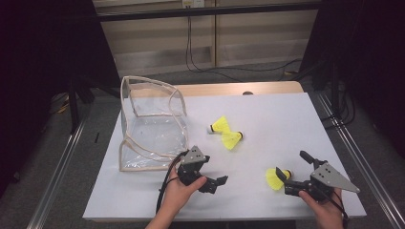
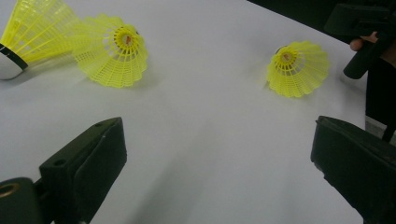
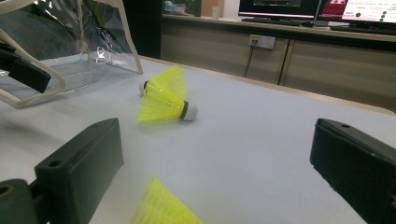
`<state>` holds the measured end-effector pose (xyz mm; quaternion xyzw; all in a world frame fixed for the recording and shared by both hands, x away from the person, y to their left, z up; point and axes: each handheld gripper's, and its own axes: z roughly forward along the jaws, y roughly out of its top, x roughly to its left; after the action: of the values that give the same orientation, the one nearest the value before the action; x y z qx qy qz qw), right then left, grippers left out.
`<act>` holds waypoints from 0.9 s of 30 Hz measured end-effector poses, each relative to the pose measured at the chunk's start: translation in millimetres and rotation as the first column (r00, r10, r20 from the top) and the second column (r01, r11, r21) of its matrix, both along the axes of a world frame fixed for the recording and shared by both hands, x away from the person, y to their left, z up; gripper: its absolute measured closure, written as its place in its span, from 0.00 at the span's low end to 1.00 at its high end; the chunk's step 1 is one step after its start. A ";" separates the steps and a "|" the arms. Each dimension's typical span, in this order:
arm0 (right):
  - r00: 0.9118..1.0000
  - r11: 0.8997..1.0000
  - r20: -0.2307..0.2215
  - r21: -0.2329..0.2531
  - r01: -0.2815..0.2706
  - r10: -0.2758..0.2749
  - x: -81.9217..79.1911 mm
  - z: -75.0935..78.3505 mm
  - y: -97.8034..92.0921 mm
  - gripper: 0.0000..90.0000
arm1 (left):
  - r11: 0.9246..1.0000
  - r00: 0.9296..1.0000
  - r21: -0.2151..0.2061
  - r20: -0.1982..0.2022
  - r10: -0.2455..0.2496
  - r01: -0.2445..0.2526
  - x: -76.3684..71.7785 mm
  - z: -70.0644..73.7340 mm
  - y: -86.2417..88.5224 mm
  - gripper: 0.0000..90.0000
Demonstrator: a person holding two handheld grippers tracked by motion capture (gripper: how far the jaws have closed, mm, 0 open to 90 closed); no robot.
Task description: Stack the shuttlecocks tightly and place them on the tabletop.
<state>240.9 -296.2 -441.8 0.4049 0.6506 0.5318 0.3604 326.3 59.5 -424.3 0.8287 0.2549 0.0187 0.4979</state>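
Yellow shuttlecock lies on the white table just before the right gripper, jaws spread wide, empty. Left gripper is also spread and empty, near the clear bag; two more shuttlecocks lie mid-table.

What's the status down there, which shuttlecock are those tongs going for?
Both tongs open, empty. Right tongs closing in on nearest yellow shuttlecock, not gripped. Left tongs idle near clear bag. Two more shuttlecocks mid-table, nothing blocking.
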 end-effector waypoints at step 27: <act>1.000 1.000 0.002 -0.002 -0.001 0.001 -0.4 0.6 0.2 0.02 | 1.000 1.000 0.012 0.012 -0.024 0.024 -7.3 0.9 27.2 0.04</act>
<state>240.5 -296.0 -441.3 0.4039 0.6510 0.5316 0.3613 319.0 86.7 -423.5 0.8344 0.2419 0.0193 0.4949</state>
